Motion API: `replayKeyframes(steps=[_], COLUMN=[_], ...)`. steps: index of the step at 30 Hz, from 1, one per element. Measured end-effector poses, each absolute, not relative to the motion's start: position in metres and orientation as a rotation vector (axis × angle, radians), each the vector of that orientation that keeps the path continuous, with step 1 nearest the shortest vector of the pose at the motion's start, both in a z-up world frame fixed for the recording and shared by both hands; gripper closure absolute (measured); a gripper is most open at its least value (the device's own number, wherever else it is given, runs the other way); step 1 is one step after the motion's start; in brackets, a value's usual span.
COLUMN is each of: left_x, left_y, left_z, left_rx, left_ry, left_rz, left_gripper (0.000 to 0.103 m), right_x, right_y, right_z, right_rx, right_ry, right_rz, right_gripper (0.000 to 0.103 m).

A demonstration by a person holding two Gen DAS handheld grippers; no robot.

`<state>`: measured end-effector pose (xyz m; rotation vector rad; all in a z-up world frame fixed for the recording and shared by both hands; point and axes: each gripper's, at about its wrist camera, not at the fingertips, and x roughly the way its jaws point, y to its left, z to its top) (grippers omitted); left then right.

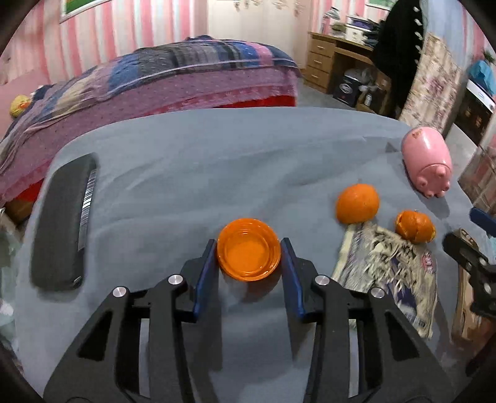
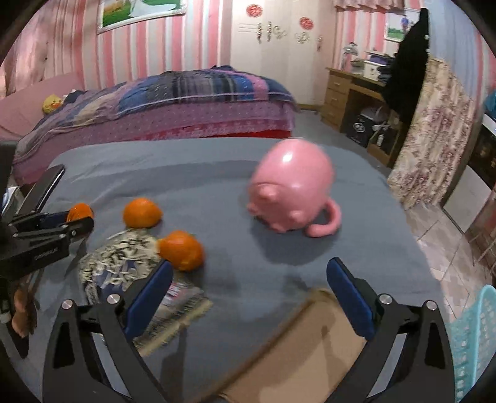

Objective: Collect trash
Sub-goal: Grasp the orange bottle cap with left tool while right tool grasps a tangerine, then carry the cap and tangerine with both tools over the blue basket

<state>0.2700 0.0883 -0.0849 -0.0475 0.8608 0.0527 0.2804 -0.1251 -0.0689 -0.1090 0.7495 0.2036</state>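
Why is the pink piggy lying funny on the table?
The pink pig looks tipped over on the grey cloth, its feet sticking out sideways instead of standing on them. Near it lies an orange peel, torn open.

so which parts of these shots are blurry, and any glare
Left wrist view: crumpled wrapper smeared with motion blur, orange bowl sharp. Right wrist view: pink pig mug soft-edged with a glare spot on top, cardboard blurred.

This was a home bedroom: a bed under a patchwork quilt stood against pink striped walls, with a wooden desk with drawers and a framed picture.
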Motion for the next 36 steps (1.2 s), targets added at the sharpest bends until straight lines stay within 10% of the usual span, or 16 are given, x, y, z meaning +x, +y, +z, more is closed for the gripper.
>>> replayKeyframes(steps=[14, 36], left_x=[0.242, 0.18], left_y=[0.125, 0.006], left_z=[-0.085, -0.007], left_rx=[-0.112, -0.065], left_ry=[0.816, 0.644], left_rz=[0.171, 0.037], left_gripper=[0.063, 0.063], right_x=[0.301, 0.141], right_y=[-0.086, -0.275], right_z=[-0.085, 0.001], right_rx=[-0.103, -0.046], right_ry=[0.828, 0.557], right_rz=[0.357, 0.038], right_gripper=[0.074, 0.077])
